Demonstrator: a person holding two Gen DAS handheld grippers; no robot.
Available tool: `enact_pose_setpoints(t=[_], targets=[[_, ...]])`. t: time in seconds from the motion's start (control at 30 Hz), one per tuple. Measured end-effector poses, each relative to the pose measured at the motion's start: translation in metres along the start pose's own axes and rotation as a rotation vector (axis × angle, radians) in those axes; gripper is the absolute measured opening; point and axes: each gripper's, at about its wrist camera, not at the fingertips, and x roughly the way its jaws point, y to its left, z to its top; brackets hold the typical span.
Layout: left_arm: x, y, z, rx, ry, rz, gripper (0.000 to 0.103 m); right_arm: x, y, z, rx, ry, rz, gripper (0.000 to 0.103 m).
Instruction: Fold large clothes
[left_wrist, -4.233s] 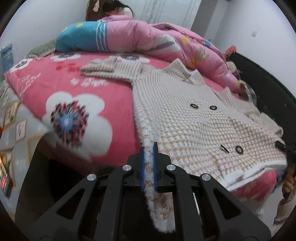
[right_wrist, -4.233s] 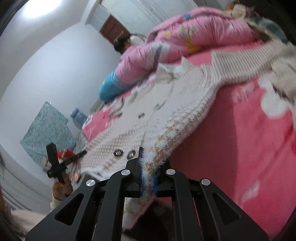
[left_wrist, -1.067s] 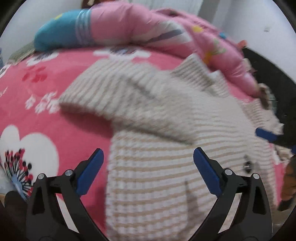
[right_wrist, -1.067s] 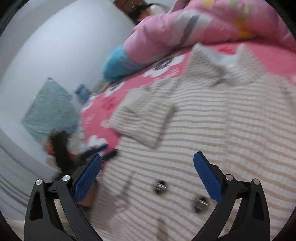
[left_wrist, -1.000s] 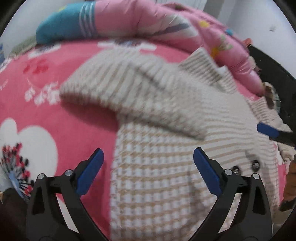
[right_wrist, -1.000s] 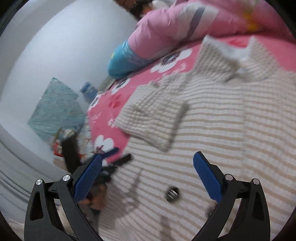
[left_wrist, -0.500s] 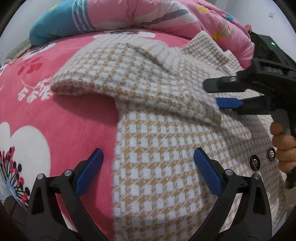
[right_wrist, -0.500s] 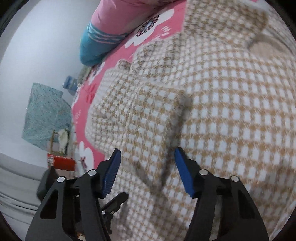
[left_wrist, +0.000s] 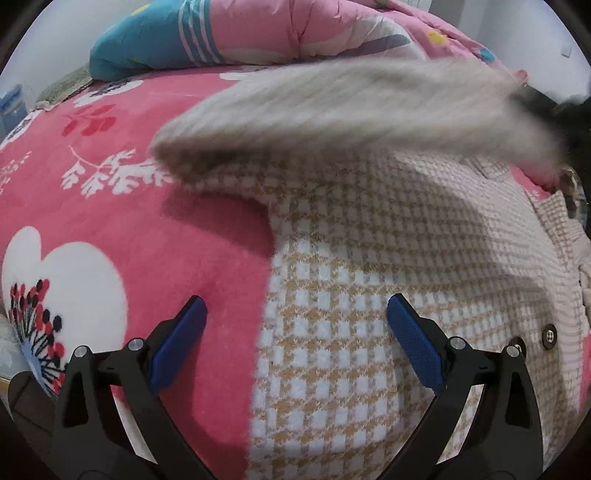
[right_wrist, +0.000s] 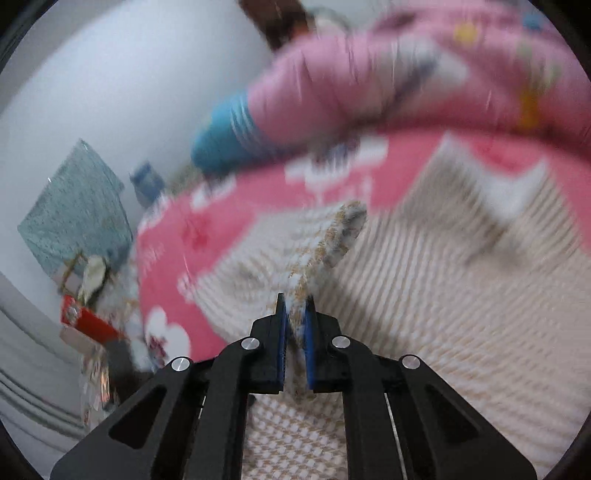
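A beige and white houndstooth coat lies spread on the pink flowered bed. My left gripper is open and empty, low over the coat's left side edge. My right gripper is shut on the coat's sleeve and holds it lifted above the coat body. In the left wrist view the lifted sleeve is a blurred band across the top, leading to the right gripper at the far right.
A pink quilt and a teal pillow lie at the back of the bed. The coat's dark buttons show at the right. Beside the bed are a red box and a teal cloth.
My right gripper has shut on the sleeve and lifted it up and across over the coat body. My left gripper stays open over the coat's left edge.
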Motion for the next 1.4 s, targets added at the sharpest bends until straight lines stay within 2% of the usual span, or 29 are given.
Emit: enact_pose_setpoints(t=[0.1, 0.2, 0.27, 0.47, 0.57, 0.73, 0.83, 1.0, 1.07, 1.1, 1.13, 1.17, 1.27, 1.3, 1.33, 1.4], targets=[[0.002, 0.000, 0.005, -0.032, -0.004, 0.005, 0.095, -0.062, -0.007, 0.017, -0.019, -0.130, -0.036, 0.008], [0.004, 0.002, 0.013, -0.063, -0.016, 0.014, 0.095, -0.096, -0.031, 0.019, -0.001, -0.175, -0.108, 0.008], [0.008, 0.004, 0.013, -0.074, -0.015, 0.024, 0.095, -0.113, -0.056, 0.013, 0.029, -0.171, -0.152, 0.008], [0.011, 0.000, 0.011, -0.058, -0.008, 0.047, 0.095, -0.110, -0.124, -0.011, 0.137, -0.101, -0.267, 0.008], [0.013, 0.000, 0.013, -0.056, -0.007, 0.052, 0.095, -0.108, -0.156, -0.024, 0.193, -0.061, -0.281, 0.008], [0.015, -0.004, 0.014, -0.053, -0.009, 0.059, 0.095, -0.109, -0.165, -0.024, 0.199, -0.068, -0.275, 0.008], [0.015, -0.003, 0.013, -0.058, -0.011, 0.056, 0.095, -0.102, -0.173, -0.028, 0.177, -0.047, -0.350, 0.008], [0.017, -0.002, 0.013, -0.053, -0.013, 0.050, 0.095, -0.056, -0.219, -0.049, 0.235, 0.092, -0.437, 0.009], [0.017, -0.002, 0.013, -0.047, -0.012, 0.047, 0.095, -0.047, -0.221, -0.053, 0.196, 0.103, -0.474, 0.013], [0.017, -0.002, 0.013, -0.045, -0.012, 0.046, 0.095, -0.046, -0.219, -0.053, 0.178, 0.103, -0.496, 0.019], [0.017, -0.001, 0.013, -0.042, -0.013, 0.043, 0.095, -0.046, -0.214, -0.051, 0.144, 0.101, -0.556, 0.028], [0.017, -0.001, 0.012, -0.039, -0.015, 0.041, 0.095, -0.048, -0.208, -0.048, 0.118, 0.099, -0.618, 0.031], [0.017, 0.000, 0.011, -0.037, -0.020, 0.037, 0.095, -0.060, -0.185, -0.039, 0.026, 0.050, -0.767, 0.033], [0.017, 0.000, 0.010, -0.038, -0.022, 0.036, 0.095, -0.065, -0.173, -0.036, -0.014, 0.019, -0.779, 0.033], [0.017, 0.000, 0.010, -0.037, -0.022, 0.038, 0.095, -0.068, -0.162, -0.033, -0.051, -0.005, -0.751, 0.033], [0.017, -0.001, 0.010, -0.035, -0.026, 0.040, 0.095, -0.066, -0.144, -0.032, -0.102, -0.010, -0.636, 0.033]])
